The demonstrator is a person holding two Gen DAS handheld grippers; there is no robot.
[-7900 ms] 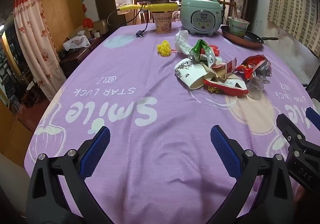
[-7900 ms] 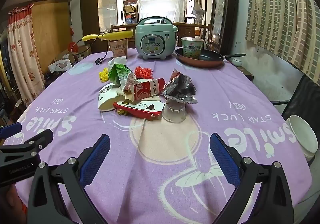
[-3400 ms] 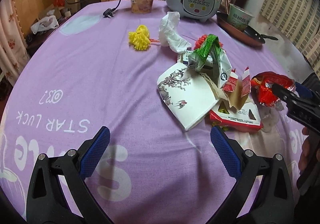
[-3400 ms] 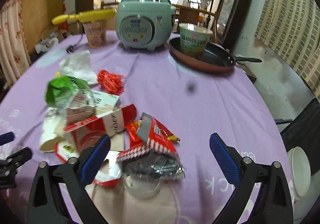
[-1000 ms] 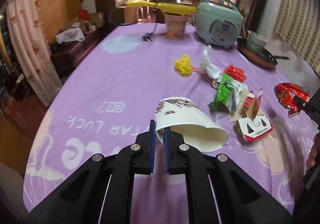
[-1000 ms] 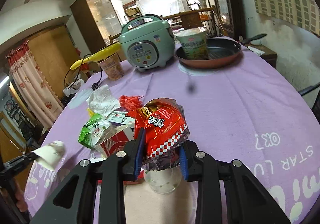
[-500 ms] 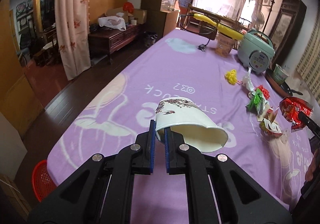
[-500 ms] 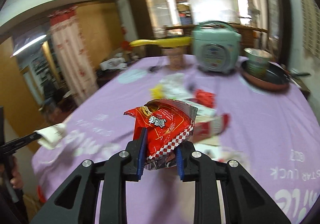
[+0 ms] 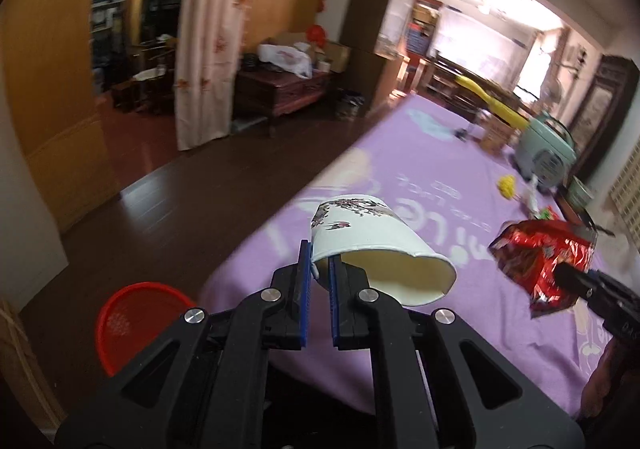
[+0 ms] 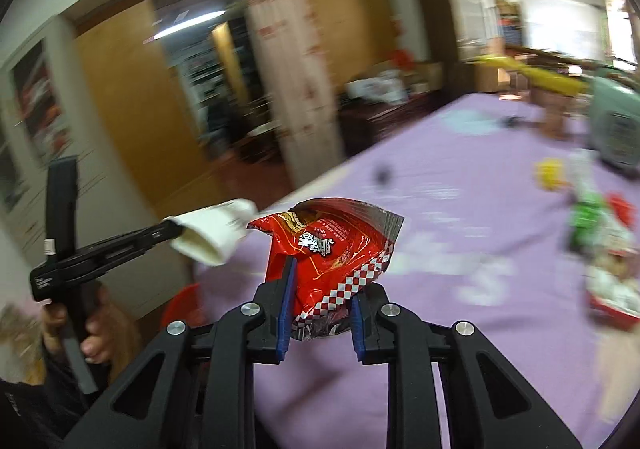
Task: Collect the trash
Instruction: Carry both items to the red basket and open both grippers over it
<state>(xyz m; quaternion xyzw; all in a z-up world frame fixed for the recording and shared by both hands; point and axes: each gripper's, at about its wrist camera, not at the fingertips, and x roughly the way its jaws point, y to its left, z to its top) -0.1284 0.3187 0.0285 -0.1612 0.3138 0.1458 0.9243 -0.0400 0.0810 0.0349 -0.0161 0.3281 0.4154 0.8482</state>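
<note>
1. I see a red basket (image 9: 136, 323) on the floor, lower left.
2. My left gripper (image 9: 319, 281) is clamped on the paper cup (image 9: 376, 249) rim, over the purple table (image 9: 448, 185) edge.
3. My right gripper (image 10: 322, 309) pinches the red snack bag (image 10: 332, 249).

A table draped in a purple printed cloth (image 9: 432, 185) carries a pale green rice cooker (image 9: 546, 159), a yellow pom-pom (image 9: 506, 185) and a blurred heap of green and red wrappers (image 10: 600, 249). A red round plastic basket (image 9: 132, 323) stands on the dark wooden floor (image 9: 168, 217) just beside the table's near corner.
</note>
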